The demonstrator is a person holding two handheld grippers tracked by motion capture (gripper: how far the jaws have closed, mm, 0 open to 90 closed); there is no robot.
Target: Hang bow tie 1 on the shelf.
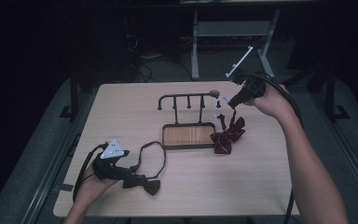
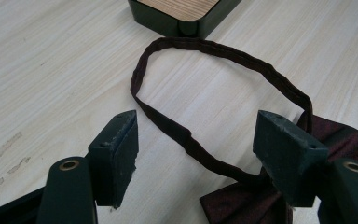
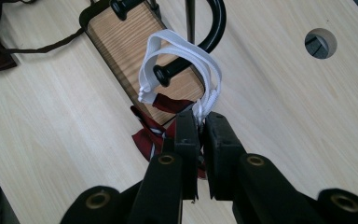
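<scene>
Table edges: the pale wooden table has bare surface along its lower right in the high view; its far edge runs just behind the rack, and a round hole sits at the upper right of the right gripper view.
Open room: you have free table at frame right and at lower centre of the high view; the left third is taken by your left hand and the dark tie.
Rack: the black metal hook rack with a wood-grain tray base stands at frame centre; the tray base itself holds nothing.
Hooks: one knob-tipped hook has the white elastic strap looped round it.
Right gripper: your right gripper is clamped on the white elastic strap, at upper right of the high view, just beside the rack's right end.
Striped bow tie: the dark red striped fabric bow tie hangs from that strap, its lower part at the tray's right corner.
Left gripper: your left gripper stands with jaws wide apart, nothing pressed between them, at lower left of the high view.
Dark bow tie: the dark maroon fabric bow tie with a cloth neck loop lies flat on the table, loop between the jaws and reaching towards the tray.
Count: bow ties two, racks one, grippers two.
</scene>
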